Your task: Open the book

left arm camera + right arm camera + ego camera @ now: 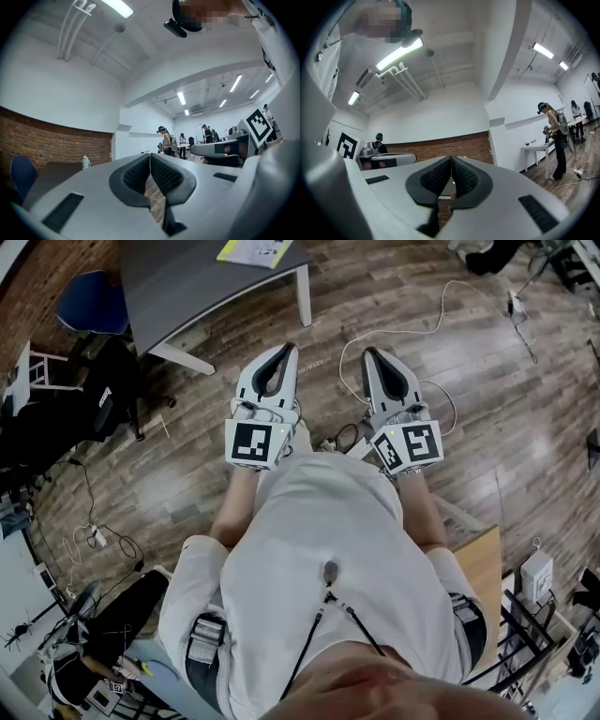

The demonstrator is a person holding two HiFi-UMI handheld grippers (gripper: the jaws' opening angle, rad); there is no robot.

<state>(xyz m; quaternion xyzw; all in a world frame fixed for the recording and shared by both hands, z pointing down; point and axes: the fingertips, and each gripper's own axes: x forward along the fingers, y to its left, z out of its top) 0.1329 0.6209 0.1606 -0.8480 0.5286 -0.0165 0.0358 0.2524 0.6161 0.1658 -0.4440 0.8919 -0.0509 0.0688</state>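
Observation:
A flat yellow-and-white thing, perhaps the book (pixel 255 251), lies on the grey table (pixel 187 282) at the top of the head view. Both grippers are held level in front of the person's body, over the wooden floor and short of the table. The left gripper (pixel 286 351) is shut, its black ribbed pads (pixel 161 176) meeting with nothing between them. Beside it the right gripper (pixel 370 352) is shut too, its pads (pixel 464 177) pressed together and empty. In both gripper views only the room shows past the jaws; the book is not visible there.
A blue chair (pixel 89 301) and black bags (pixel 56 418) stand left of the table. Cables (pixel 441 296) trail over the floor to the right. A wooden board (pixel 483 568) is near the person's right side. Other people (pixel 165 140) and a white table (pixel 536 154) stand farther off.

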